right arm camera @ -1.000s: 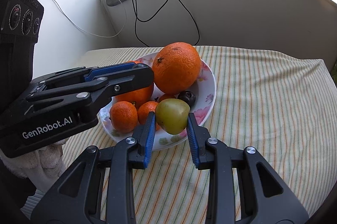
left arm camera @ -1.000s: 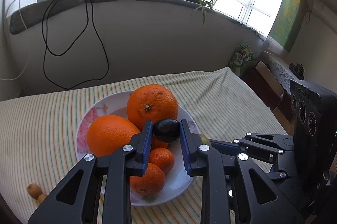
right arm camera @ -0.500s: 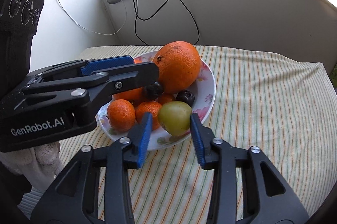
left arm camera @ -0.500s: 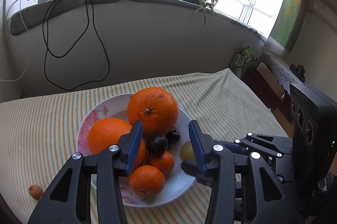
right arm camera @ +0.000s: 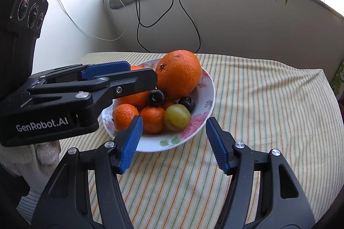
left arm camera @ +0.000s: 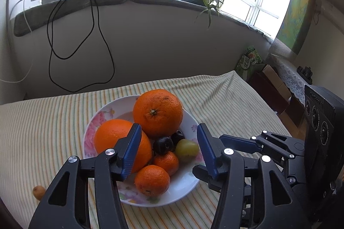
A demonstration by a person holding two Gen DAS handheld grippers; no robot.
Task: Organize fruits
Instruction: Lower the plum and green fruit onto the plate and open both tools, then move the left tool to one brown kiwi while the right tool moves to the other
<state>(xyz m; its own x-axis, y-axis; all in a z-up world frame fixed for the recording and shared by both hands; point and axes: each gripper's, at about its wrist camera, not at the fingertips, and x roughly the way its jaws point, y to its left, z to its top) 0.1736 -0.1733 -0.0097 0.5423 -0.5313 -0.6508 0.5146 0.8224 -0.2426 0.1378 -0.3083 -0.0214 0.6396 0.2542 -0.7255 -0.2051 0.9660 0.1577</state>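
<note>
I saw the floral plate (left arm camera: 101, 115) on the striped tabletop (left arm camera: 43, 121) heaped with fruit: two big oranges (left arm camera: 158, 111) at the back, small mandarins (left arm camera: 152, 180) in front, two dark plums (right arm camera: 155, 97) and a green plum (right arm camera: 177, 117) beside them. A small brown fruit (left arm camera: 38, 192) lay apart on the cloth.

I saw the plate (left arm camera: 99, 112) on the table (left arm camera: 43, 121), holding two oranges (left arm camera: 158, 112) at the back, plums (left arm camera: 163, 144) between, and mandarins (left arm camera: 152, 180) in front. A small fruit (left arm camera: 38, 192) lay apart, left.
</note>
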